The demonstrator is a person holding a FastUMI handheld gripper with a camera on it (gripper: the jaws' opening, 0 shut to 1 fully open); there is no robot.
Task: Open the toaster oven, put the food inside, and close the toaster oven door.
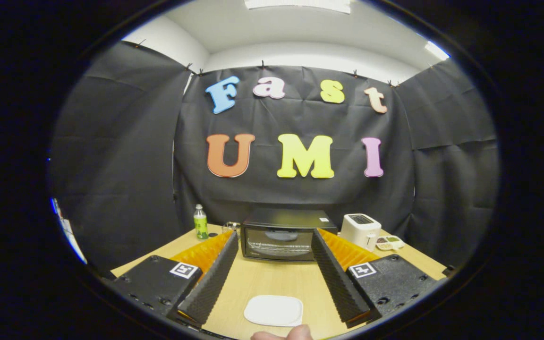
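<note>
The gripper (274,264) hangs above the wooden table (272,283) with its two fingers spread wide apart and nothing between them but bare tabletop and a plate. The oven (284,235) sits at the far edge of the table against the cloth wall, straight ahead and beyond the fingertips, its glass door shut and a wire rack showing dimly through the glass. The white plate (274,310) lies flat at the near edge of the table, between the two fingers and touching neither; whether anything lies on it cannot be told. A fingertip of a person's hand (284,334) pokes in just nearer than the plate. Left of the oven, near the far left corner, a green bottle (200,223) stands upright, with a small clear object beside it that is too small to make out. Right of the oven stands a white toaster (361,229), and just beside that, toward the far right corner, a small tray (389,242) with compartments holding bits of something.
</note>
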